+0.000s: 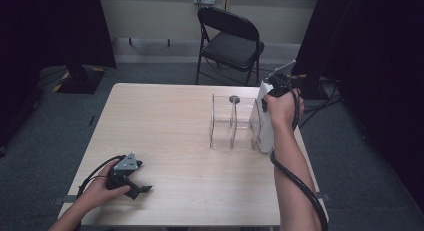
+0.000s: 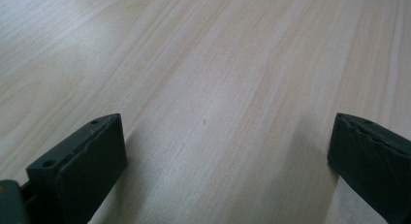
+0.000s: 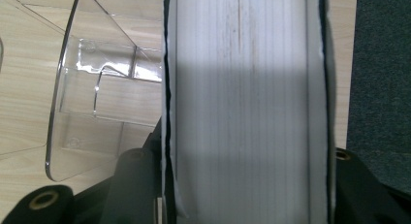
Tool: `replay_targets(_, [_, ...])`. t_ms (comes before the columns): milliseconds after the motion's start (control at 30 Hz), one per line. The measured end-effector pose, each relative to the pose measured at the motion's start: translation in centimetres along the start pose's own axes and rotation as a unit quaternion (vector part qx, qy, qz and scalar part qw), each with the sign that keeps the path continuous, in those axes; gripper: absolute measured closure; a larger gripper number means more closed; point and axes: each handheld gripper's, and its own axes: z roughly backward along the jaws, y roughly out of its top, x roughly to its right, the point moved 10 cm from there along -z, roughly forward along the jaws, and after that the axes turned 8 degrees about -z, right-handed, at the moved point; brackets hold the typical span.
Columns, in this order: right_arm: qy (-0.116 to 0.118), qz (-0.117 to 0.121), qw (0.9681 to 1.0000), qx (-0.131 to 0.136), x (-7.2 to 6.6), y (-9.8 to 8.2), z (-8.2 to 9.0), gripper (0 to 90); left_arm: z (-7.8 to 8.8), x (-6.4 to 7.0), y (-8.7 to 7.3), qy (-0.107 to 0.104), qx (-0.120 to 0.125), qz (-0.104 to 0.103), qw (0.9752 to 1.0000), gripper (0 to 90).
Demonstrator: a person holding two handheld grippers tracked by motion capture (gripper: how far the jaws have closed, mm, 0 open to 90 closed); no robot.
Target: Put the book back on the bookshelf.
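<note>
1. Looking down from the high view, we see a pale wood table (image 1: 170,141) w/ a clear acrylic rack (image 1: 234,122) standing at its right side, split into compartments by upright dividers.
2. Right hand (image 1: 281,107) holds the right gripper (image 1: 266,122) at the rack's right end, pointing down. Its jaws are closed on a thick white book (image 1: 265,125), which stands upright just beside the rack's right wall, touching or nearly so; we can't tell which.
3. In the right gripper view the book (image 3: 245,107) shows its page edge between white covers, one black jaw pressed against each cover. The rack (image 3: 92,88) sits to the left of it, table beneath, dark carpet (image 3: 383,88) at far right.
4. Left hand (image 1: 102,191) rests near the table's front-left corner w/ the left gripper (image 1: 134,187) lying low on the wood, well apart from rack and book.
5. In the left gripper view its jaws stand wide, nothing between them but bare table (image 2: 213,78).
6. A small dark round thing (image 1: 234,98) sits at the rack's back edge; too small for us to ID.
7. Beyond the table: a black folding chair (image 1: 231,38) on the carpet.
</note>
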Motion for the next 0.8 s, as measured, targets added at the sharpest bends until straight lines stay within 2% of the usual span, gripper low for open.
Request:
replay_targets(200, [0.006,-0.003,1.0000,0.006,0.0,0.0,-0.2,50.9,0.0,0.0,0.0,0.000,0.000,0.000,1.0000,0.0])
replay_targets(433, [0.013,-0.008,0.9999,0.000,0.0,-0.1,-0.1,46.2,0.1,0.0,0.0,-0.001,-0.004,-0.001,1.0000,0.0])
replay_targets(500, [0.017,-0.010,0.9998,-0.011,0.1,-0.5,-0.3,44.0,0.1,0.0,0.0,-0.002,-0.003,-0.001,1.0000,0.0])
replay_targets(633, [0.015,-0.009,0.9998,-0.005,0.2,-0.6,-0.3,41.9,0.1,0.0,0.0,-0.002,-0.004,-0.001,1.0000,0.0])
replay_targets(800, [0.016,0.000,0.9997,-0.016,0.5,-1.2,-0.2,41.2,0.1,0.0,0.0,-0.001,-0.004,-0.001,1.0000,0.0])
